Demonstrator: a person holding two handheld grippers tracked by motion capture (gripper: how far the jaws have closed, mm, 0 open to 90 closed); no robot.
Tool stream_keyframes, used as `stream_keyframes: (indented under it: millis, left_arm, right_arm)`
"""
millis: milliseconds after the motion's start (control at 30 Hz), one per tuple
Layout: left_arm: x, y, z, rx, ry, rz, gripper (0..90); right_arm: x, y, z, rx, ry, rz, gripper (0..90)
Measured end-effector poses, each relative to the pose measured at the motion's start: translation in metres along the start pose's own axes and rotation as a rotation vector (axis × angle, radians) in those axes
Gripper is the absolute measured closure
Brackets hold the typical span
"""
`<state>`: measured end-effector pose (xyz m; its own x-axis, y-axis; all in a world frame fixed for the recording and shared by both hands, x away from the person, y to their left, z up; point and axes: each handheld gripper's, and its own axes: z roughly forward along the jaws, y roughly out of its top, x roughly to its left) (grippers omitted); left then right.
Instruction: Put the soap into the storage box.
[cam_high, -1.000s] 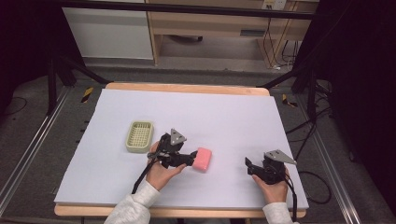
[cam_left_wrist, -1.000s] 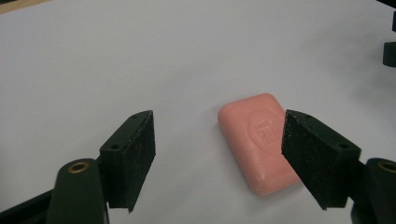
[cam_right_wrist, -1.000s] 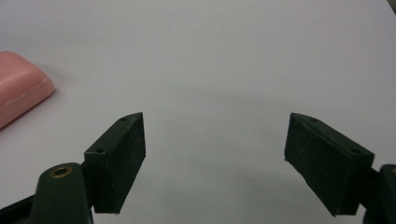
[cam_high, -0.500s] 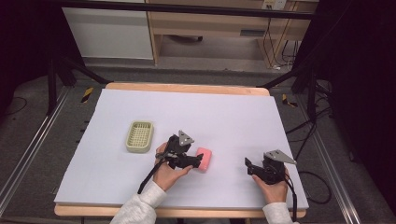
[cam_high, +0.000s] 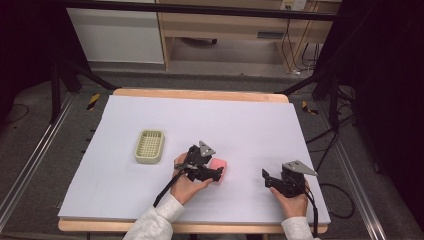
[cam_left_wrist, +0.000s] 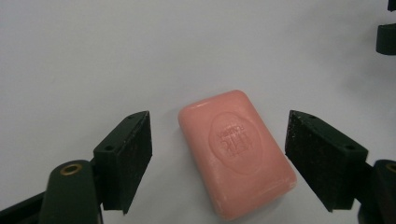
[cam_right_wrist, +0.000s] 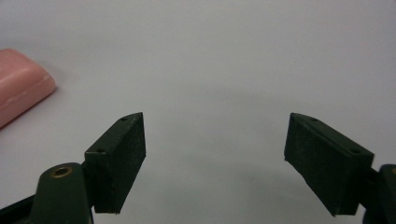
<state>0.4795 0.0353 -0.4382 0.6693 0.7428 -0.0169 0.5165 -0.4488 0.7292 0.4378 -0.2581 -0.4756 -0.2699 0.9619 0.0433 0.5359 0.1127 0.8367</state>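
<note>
While your left hand-held gripper (cam_high: 216, 174) lies low over the bench (cam_high: 120, 200), its jaws stand apart on either side of the pink soap bar (cam_left_wrist: 237, 151) and have just been opening; the soap sits between them with a clear gap at each pad, so nothing is clamped. Seen along that gripper, the bar lies flat on the pale bench surface, set at a slant to the jaws, its embossed oval stamp facing up. From the high view, the soap bar (cam_high: 219, 164) rests near the middle of the bench's front half, partly covered by the gripper's black body and the grey three-cornered plate on top.

Your right hand-held gripper (cam_high: 265, 179) is held near the front right of the bench, well apart from the soap, pointing toward it. Its jaws are also spread wide with only bare bench between them; a corner of the soap bar (cam_right_wrist: 21, 84) shows at the left edge of its own view.

To the left of your left hand, a pale green slotted soap dish (cam_high: 149, 146) stands on the bench, near the soap but not touching it.
</note>
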Motion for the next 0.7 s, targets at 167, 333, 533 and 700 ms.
stream_keyframes:
  millis: [167, 333, 533, 700]
  left_arm:
    - [-0.004, 0.000, 0.006, 0.017, -0.006, 0.003, 20.9]
    - [-0.005, -0.001, 0.011, 0.031, -0.007, 0.000, 19.7]
    - [-0.006, -0.001, 0.016, 0.041, -0.007, -0.009, 18.9]
    - [-0.007, -0.002, 0.022, 0.052, -0.004, -0.028, 18.2]
  right_arm:
    - [0.000, 0.000, 0.000, 0.001, 0.000, 0.000, 20.7]
    - [0.000, 0.000, 0.000, 0.002, 0.001, -0.001, 20.9]
    - [0.000, 0.000, 0.000, 0.005, 0.002, -0.001, 21.1]
    - [0.000, 0.000, 0.000, 0.006, 0.004, -0.001, 21.4]
